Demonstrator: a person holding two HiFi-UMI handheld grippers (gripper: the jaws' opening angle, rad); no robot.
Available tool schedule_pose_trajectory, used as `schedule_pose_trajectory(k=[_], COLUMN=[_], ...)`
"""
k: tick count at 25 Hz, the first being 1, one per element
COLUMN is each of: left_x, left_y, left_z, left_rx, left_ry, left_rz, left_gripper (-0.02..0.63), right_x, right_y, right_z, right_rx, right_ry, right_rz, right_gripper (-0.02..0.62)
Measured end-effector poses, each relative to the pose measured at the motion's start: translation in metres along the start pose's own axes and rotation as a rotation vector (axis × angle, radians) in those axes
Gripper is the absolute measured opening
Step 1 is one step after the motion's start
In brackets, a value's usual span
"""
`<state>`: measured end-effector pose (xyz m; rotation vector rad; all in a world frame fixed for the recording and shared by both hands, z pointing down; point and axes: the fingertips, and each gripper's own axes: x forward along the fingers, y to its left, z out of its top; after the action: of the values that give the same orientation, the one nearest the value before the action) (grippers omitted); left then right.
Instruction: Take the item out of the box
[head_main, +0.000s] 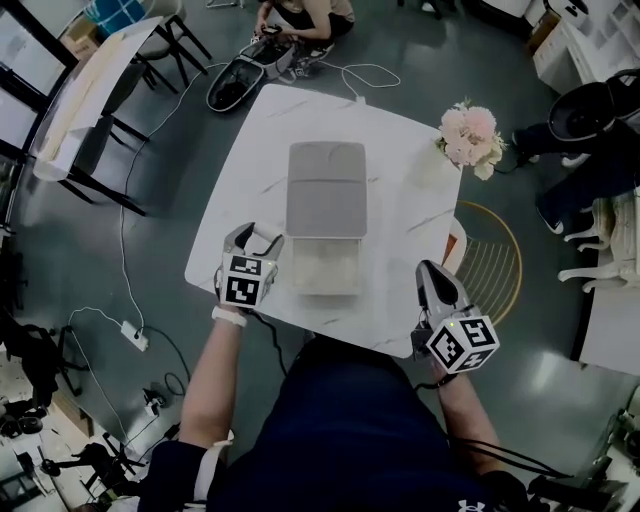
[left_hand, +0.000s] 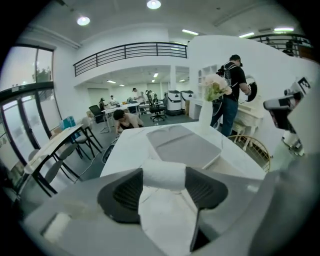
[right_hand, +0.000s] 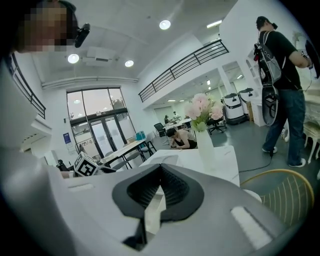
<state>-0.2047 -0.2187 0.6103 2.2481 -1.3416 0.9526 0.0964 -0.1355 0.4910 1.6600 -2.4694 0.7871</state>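
Observation:
On the white marble table (head_main: 400, 230) lies an open box: its grey lid (head_main: 326, 188) is folded back and the pale tray (head_main: 325, 268) lies in front of it. My left gripper (head_main: 262, 236) hovers just left of the tray. In the left gripper view its jaws (left_hand: 162, 181) grip a white rolled item (left_hand: 161, 174), held above the table with the grey lid (left_hand: 182, 145) beyond. My right gripper (head_main: 433, 272) hangs over the table's right front edge. Its jaws (right_hand: 159, 169) meet at the tips with nothing between them.
A vase of pink flowers (head_main: 468, 135) stands at the table's far right corner. A gold wire chair (head_main: 492, 262) sits right of the table. A person crouches on the floor beyond the table (head_main: 300, 20), with cables nearby. Dark chairs and a long table (head_main: 90, 100) stand to the left.

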Motion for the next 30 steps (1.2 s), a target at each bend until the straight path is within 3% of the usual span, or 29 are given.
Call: schedule_pose_trajectory(k=[7, 15, 28, 30], left_x=[0.023, 0.064, 0.082, 0.080], left_y=[0.046, 0.056, 0.057, 0.058], left_z=[-0.040, -0.079, -0.101, -0.099], left_rx=[-0.092, -0.179, -0.272, -0.276], left_ry=[0.007, 0.063, 0.082, 0.071], left_rz=[0.090, 0.080, 0.067, 0.070], left_gripper=[0.278, 0.278, 0.279, 0.304], right_x=[0.002, 0.004, -0.001, 0.000], right_y=[0.000, 0.002, -0.005, -0.003], right_z=[0.007, 0.000, -0.009, -0.010], right_rx=[-0.004, 0.002, 0.028, 0.030], right_ry=[-0.001, 0.022, 0.036, 0.036], right_rz=[-0.017, -0.035, -0.067, -0.061], right_gripper=[0.003, 0.003, 0.003, 0.003])
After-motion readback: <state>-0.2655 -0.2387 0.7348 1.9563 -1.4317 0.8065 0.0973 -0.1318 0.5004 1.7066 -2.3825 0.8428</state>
